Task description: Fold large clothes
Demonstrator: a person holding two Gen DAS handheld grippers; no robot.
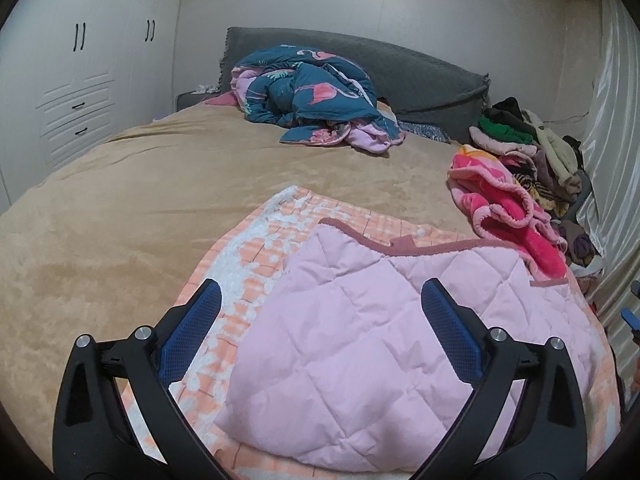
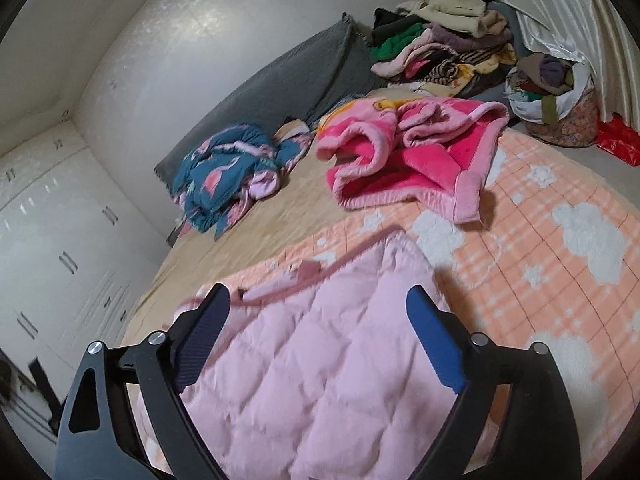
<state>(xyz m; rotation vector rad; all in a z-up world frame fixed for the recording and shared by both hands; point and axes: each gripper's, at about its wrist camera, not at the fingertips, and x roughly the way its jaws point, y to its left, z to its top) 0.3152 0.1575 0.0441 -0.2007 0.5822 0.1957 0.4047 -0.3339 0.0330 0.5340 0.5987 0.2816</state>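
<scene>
I read both sets of jaws spread wide with nothing gripped: left gripper (image 1: 320, 312) and right gripper (image 2: 318, 316) hover over the pink quilted garment (image 1: 360, 340). The garment lies folded on the peach cloud-print blanket (image 2: 560, 280) at the bed's (image 1: 120, 208) near edge.

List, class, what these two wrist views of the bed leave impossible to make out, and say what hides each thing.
- Near edge of the pink quilt: both views, covered by the left gripper and right gripper and cut by the frame.
- Single garments in the clothes pile: overlapping, too small.
- Quilt's trim: right view, blurred.
- Bag's contents: bunched, small.
</scene>
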